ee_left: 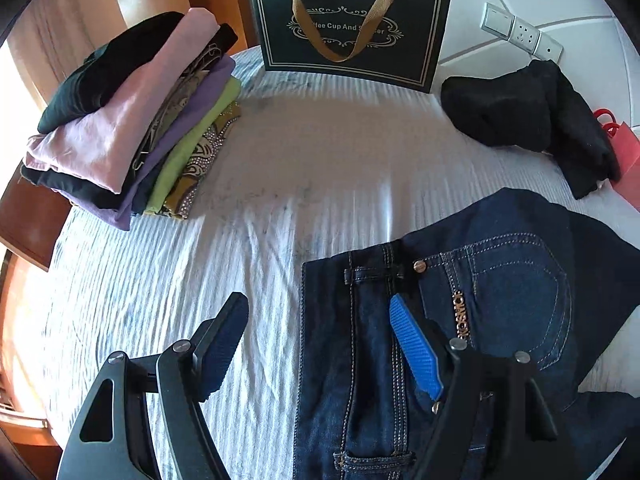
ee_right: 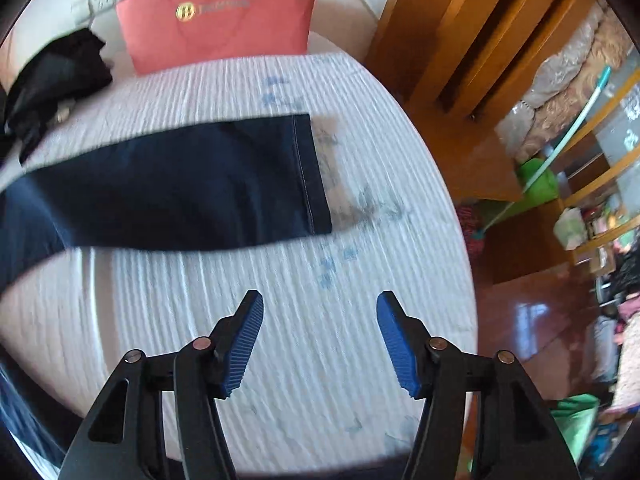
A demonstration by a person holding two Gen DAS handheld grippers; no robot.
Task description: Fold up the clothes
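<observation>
Lying flat across the white bedspread (ee_left: 168, 280), the dark jeans (ee_left: 500, 280) have their waistband and back pocket under the left gripper (ee_left: 320, 340) and one leg stretched out to its hem in the right-wrist view. A pile of folded clothes (ee_left: 132, 120) sits well apart at the far corner, a crumpled black garment (ee_left: 532, 112) beside the red bag (ee_right: 216, 16). Both tongs stand wide and hold nothing; the right gripper (ee_right: 320, 344) hangs over bare cover near the hem. By my reckoning the jeans are laid out, not yet folded; next comes pinching hem and waistband.
</observation>
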